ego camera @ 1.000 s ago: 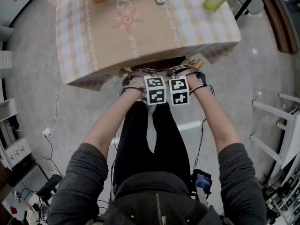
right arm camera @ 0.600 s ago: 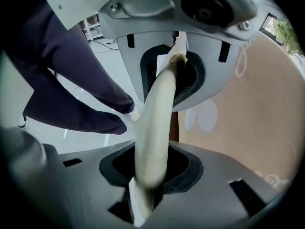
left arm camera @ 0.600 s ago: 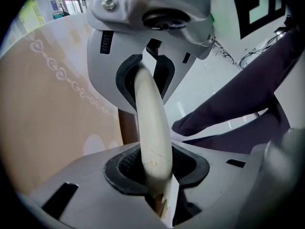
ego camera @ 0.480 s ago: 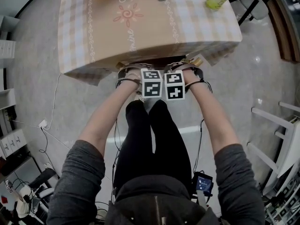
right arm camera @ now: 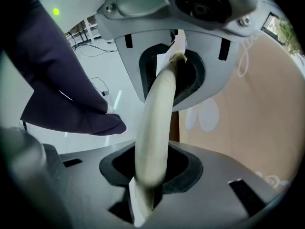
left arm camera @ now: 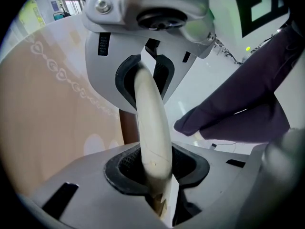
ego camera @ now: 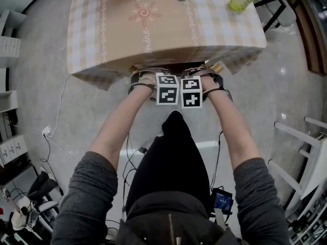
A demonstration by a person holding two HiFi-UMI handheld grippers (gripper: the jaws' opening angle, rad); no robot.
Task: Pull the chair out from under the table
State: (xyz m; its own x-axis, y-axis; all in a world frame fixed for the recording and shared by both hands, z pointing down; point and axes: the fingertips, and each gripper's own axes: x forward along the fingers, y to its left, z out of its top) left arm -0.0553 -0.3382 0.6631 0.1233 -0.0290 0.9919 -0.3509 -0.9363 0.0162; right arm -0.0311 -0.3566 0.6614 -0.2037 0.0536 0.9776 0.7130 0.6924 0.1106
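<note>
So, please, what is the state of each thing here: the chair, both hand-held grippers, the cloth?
Chair, not yet pulled out; only its top rail shows.
Left hand-held gripper, shut on the rail.
Right hand-held gripper, shut on the rail.
Cloth, spread flat, near edge hanging down.

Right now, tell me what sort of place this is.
Probably a lab or test room staged as a dining area: a clothed table, loose cable on the floor, white racks at right.

Cream chair rail point(left arm camera: 152, 128), under clothed table point(ego camera: 153, 40)
</note>
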